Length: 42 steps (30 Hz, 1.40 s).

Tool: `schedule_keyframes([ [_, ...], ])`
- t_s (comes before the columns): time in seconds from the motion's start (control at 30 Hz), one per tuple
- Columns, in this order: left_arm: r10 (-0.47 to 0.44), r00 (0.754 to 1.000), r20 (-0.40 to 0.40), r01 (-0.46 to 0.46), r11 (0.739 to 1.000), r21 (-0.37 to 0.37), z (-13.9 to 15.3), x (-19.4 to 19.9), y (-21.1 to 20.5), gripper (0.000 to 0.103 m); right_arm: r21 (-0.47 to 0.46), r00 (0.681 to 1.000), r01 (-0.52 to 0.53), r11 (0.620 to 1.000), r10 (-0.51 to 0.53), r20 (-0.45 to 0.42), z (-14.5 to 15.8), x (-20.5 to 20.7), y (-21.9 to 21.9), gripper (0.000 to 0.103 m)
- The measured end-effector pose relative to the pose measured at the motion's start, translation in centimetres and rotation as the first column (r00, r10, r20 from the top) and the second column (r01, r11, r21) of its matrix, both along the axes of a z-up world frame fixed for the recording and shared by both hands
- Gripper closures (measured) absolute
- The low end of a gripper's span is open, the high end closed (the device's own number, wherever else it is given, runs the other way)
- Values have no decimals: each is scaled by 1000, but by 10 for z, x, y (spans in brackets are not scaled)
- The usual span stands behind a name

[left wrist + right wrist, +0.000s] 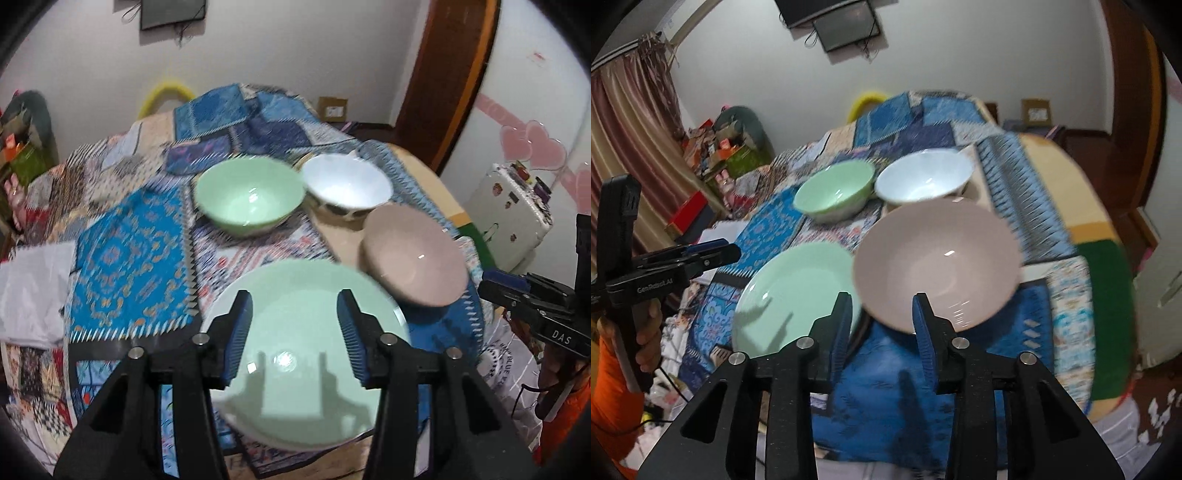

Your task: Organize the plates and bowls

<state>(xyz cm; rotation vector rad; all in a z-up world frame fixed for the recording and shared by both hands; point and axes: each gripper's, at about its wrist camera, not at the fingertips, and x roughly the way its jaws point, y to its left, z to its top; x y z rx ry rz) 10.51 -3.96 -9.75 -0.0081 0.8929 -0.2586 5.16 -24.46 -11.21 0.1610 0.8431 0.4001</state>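
Note:
A pale green plate (306,325) (790,295) lies at the near side of the cloth-covered table. My left gripper (295,295) hangs over it, open, with nothing between its blue pads; it also shows from the side (716,251). To the right of the plate is a pink bowl (413,254) (938,258). My right gripper (882,297) is open, and the bowl's near rim shows in the gap without either pad pressing it. Farther back stand a green bowl (251,195) (834,192) and a white bowl (347,184) (923,177), side by side.
A patchwork cloth (129,258) covers the table. A white cloth (33,291) lies at its left edge. A white suitcase (509,210) stands by the wall on the right. A hand (646,343) with an orange sleeve holds the left gripper's handle.

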Motion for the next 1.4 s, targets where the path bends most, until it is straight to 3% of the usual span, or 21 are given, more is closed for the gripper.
schedule_keyframes([
  [0.13, -36, 999, 29, 37, 999, -5, 8, 8, -27, 44, -24, 997, 65, 998, -63, 53, 10, -2, -21, 61],
  [0.3, -60, 998, 10, 60, 998, -20, 4, 23, -50, 39, -35, 990, 122, 992, -119, 75, 11, 2, -46, 54],
  [0.83, -92, 986, -139, 89, 996, -27, -58, 82, -98, 39, -26, 989, 146, 989, -147, -14, -29, 39, -70, 54],
  [1.03, -95, 980, -173, 89, 995, -40, -72, 95, -100, 51, -11, 991, 129, 992, -129, -46, -44, 51, -67, 55],
  [1.2, -110, 971, -210, 101, 993, -54, -84, 104, -106, 67, 12, 990, 116, 993, -115, -81, -56, 56, -66, 67],
  [1.4, -113, 964, -241, 98, 992, -75, -95, 109, -112, 75, 22, 992, 89, 996, -87, -97, -62, 60, -61, 70],
])
